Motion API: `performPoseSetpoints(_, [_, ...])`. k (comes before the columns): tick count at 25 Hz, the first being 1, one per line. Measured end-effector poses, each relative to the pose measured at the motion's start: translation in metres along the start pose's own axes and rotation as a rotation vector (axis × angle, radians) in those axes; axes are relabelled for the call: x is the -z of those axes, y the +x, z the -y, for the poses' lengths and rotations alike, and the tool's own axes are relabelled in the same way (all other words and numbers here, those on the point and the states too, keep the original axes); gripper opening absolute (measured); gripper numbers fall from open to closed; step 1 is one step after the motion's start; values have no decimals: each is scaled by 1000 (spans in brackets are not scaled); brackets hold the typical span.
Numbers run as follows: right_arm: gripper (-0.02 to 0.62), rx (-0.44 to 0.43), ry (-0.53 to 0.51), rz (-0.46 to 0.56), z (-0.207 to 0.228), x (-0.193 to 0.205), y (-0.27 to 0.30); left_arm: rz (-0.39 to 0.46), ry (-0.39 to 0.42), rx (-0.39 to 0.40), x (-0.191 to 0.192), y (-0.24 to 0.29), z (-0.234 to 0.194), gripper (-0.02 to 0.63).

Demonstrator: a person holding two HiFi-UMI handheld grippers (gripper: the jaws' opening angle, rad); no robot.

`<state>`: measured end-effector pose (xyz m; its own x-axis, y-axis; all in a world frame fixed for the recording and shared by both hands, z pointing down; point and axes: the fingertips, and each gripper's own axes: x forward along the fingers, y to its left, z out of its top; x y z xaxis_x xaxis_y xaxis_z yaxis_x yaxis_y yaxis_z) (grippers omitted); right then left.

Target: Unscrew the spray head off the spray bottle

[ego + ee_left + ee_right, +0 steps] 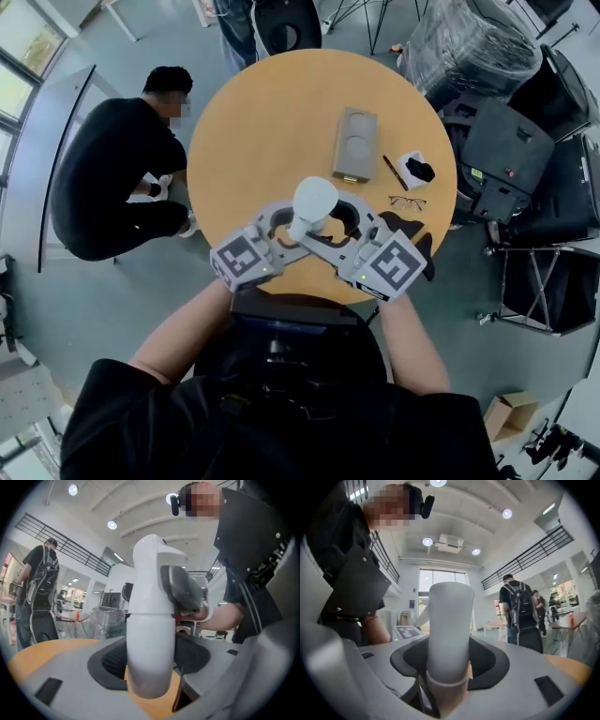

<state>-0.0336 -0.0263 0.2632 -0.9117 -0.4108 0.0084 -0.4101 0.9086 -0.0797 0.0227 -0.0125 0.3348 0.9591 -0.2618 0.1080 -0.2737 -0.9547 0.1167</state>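
Gripping one white spray bottle (314,199) firmly with left gripper (289,225) and right gripper (336,225), above round table's (244,141) lower rim; bare wood left. Beyond: one grey box (354,142), one pen (395,172), one pair of glasses (407,202).

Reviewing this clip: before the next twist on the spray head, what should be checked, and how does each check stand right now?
1. Body of the spray bottle in the left gripper: ok, jaws closed on it.
2. The spray head in the right gripper: ok, jaws closed on it.
3. Bottle upright: ok.
4. Head loosened yet: cannot tell.
5. Bottle resting on the table: cannot tell.
6. The glasses and pen apart from both grippers: ok.
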Motion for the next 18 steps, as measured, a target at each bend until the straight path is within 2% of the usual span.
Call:
performPoseSetpoints(3, [256,-149,23,18,-16,-7,-13,-4,15,146,-3,0,23,296])
performPoseSetpoints(5, [256,-155,31,14,-14,-8,-16,-9,21,160,-5,2,25,296])
performPoseSetpoints(7, [259,-93,33,-5,-2,-2,-16,-24,25,94,-1,5,14,296])
performPoseSetpoints(10, [333,1,43,-22,12,6,-14,-21,12,-28,1,6,-10,298])
performPoseSetpoints(12, [340,48,43,-3,16,2,-14,-12,9,-100,1,4,-24,298])
performPoseSetpoints(16, [360,198,6,69,30,-21,-8,-2,30,-248,-3,-3,-49,298])
performPoseSetpoints(18, [360,217,5,73,32,-25,2,16,30,-298,-8,-3,-59,298])
